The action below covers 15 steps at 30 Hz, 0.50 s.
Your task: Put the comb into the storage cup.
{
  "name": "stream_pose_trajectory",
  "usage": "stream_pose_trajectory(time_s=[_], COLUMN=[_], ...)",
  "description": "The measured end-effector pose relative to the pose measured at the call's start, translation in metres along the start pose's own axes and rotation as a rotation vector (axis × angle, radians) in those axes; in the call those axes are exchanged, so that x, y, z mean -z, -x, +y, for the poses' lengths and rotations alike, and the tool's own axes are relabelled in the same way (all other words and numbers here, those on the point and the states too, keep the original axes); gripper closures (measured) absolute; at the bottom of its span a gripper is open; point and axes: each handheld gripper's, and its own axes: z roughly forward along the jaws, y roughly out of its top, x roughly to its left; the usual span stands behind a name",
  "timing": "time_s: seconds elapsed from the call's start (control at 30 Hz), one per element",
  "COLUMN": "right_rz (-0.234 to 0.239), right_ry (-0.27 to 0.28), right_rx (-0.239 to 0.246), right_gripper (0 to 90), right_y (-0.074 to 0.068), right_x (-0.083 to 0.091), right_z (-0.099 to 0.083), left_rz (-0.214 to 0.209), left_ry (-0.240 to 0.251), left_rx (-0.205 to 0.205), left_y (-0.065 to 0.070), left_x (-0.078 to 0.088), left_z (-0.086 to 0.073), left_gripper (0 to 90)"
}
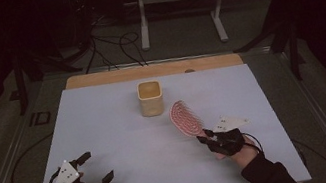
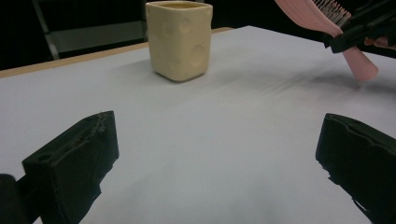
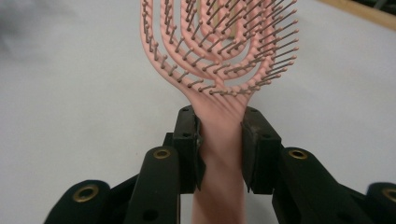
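Above the table (image 1: pixel 107 132), a brush (image 1: pixel 184 116) is being held by its handle.
The right gripper's (image 1: pixel 205 137) jaws are pinching it, head aimed toward the cup (image 1: pixel 151 97) just beyond; the left gripper (image 1: pixel 97 167) is being kept spread, well apart.

hairbrush (image 3: pixel 219 51): pink | cup (image 1: pixel 150 97): cream yellow | table cover (image 1: pixel 122 129): white

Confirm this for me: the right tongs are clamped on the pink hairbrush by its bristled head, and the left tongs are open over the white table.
Not quite. The right tongs grip the pink hairbrush by its handle, just below the bristled head, as the right gripper view shows. The rest holds: the left tongs are open over the white table.
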Motion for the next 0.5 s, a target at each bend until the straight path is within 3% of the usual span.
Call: stream_pose_trajectory(time_s=[0.13, 0.5], right_rz=[-0.027, -0.071], right_ry=[0.081, 0.135], right_rx=[-0.005, -0.010], right_gripper=[70.3, 70.3], right_y=[-0.0017, -0.0034], right_x=[0.0041, 0.0102], right_z=[-0.0008, -0.0050], left_rz=[0.000, 0.000], left_ry=[0.000, -0.006], left_rx=[-0.004, -0.006], left_y=[0.0002, 0.0006], left_x=[-0.0002, -0.0008], left_z=[0.0001, 0.0003], left_gripper=[0.1, 0.1])
